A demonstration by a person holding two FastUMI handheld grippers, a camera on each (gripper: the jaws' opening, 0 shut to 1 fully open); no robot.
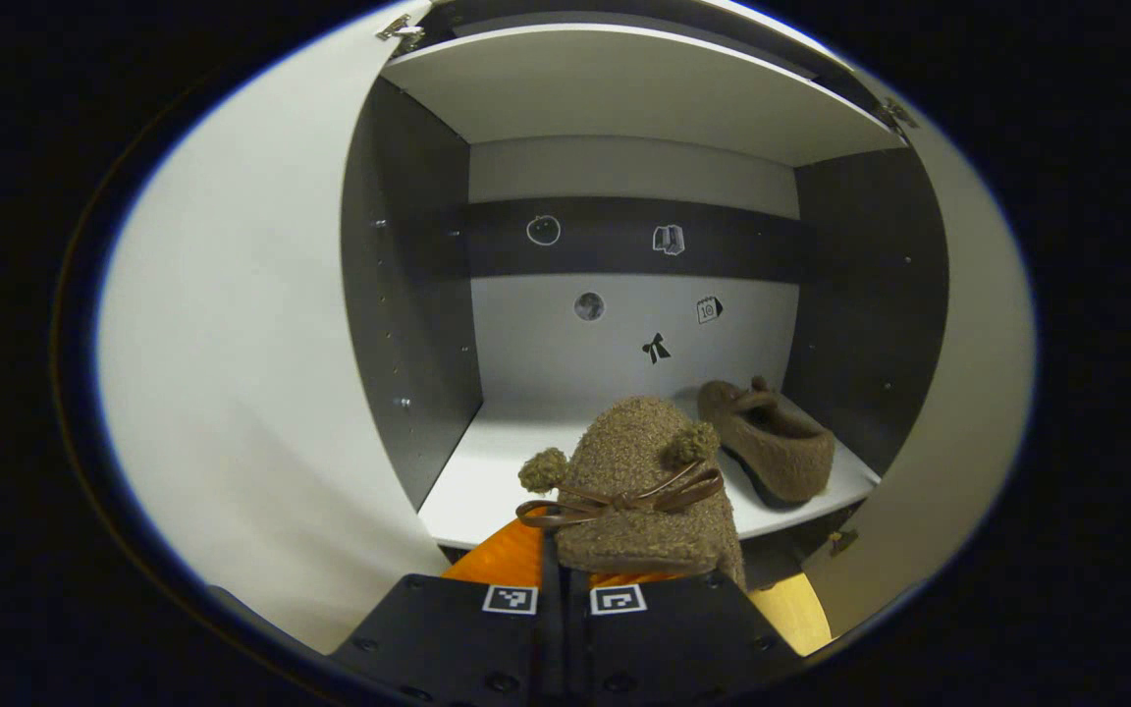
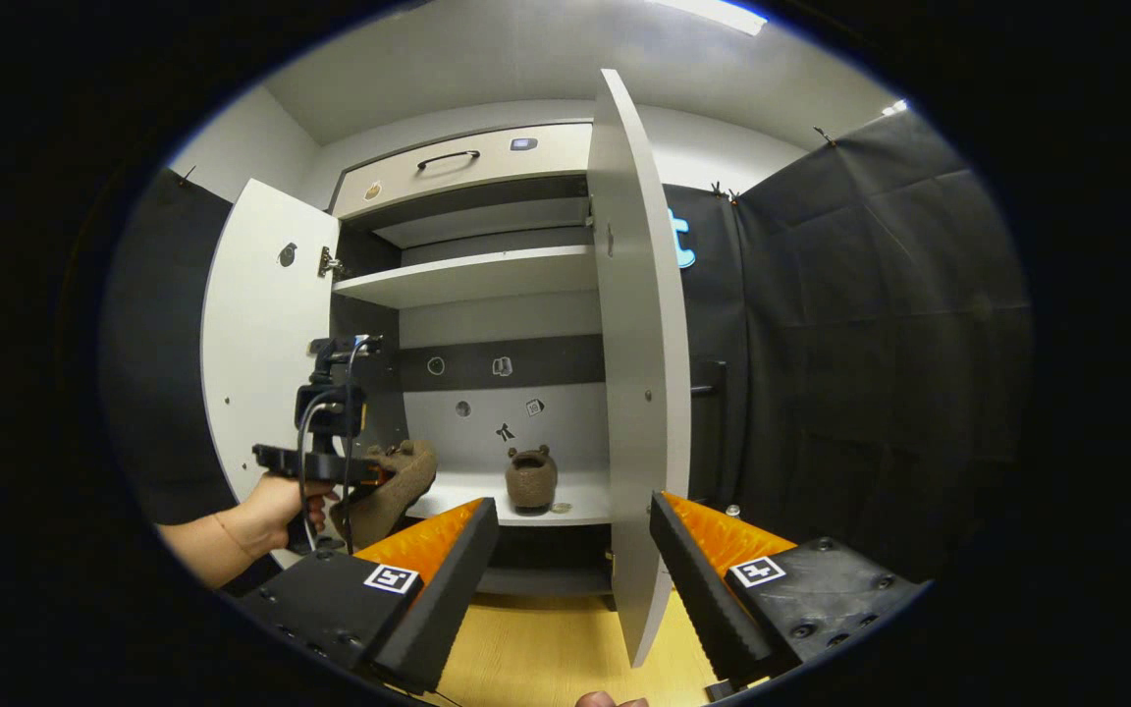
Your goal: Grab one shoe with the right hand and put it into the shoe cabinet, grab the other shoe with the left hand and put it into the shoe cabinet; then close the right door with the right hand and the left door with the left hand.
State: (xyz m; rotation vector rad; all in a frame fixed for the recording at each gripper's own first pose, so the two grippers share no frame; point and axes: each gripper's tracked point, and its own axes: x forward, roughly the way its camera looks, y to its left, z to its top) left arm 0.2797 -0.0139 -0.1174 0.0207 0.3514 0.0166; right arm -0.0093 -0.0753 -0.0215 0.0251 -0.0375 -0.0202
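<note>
Shoe number two [image 1: 639,491], a fuzzy brown slipper with pompoms and a thin bow, sits clamped between the fingers of the left gripper [image 1: 565,579], toe pointing into the shoe cabinet [image 1: 408,295], hovering at the front edge of the lower shelf [image 1: 487,481]. In the right gripper view the same slipper [image 2: 391,491] hangs from that gripper [image 2: 374,476], with a hand [image 2: 276,511] wrapped around its handle, near the shelf's left front corner.

The other shoe [image 1: 772,447] already lies on the shelf, toward its right side and back; in the right gripper view it [image 2: 531,478] stands near the middle of the visible shelf, well apart from the held one.

The right gripper [image 2: 575,579] is spread wide with nothing between its fingers, and the right door's [image 2: 639,363] edge stands in the gap beyond them. The left door [image 2: 266,344] is swung wide open too. Small stickers [image 1: 656,347] dot the cabinet's back panel, and a wooden floor [image 2: 546,648] shows below.
</note>
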